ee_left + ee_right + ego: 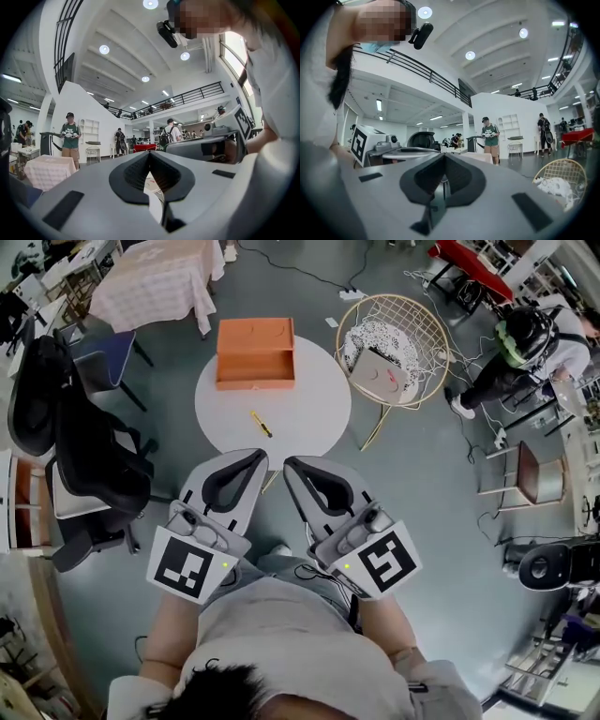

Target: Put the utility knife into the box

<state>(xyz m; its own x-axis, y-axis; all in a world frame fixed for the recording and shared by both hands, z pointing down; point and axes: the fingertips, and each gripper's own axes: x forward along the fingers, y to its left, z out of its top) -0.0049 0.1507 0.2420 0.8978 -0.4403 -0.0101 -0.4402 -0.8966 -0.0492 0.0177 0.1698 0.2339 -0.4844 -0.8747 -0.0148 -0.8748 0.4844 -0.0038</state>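
Head view: the yellow utility knife [261, 424] lies on the round white table [314, 399], at 6 o'clock from the orange box [255, 354] and clear of the rim. It is judged light, rigid and slim, best pinched across mid-body. Left gripper view: the left gripper [150, 153] has its jaws closed on nothing. Right gripper view: the right gripper [443, 157] likewise has its jaws together and empty, with a wire chair [562, 180] at 4 o'clock.

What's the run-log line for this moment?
stage: not started | left gripper: jaws shut, empty | right gripper: jaws shut, empty | utility knife: on table, untouched | box: on table
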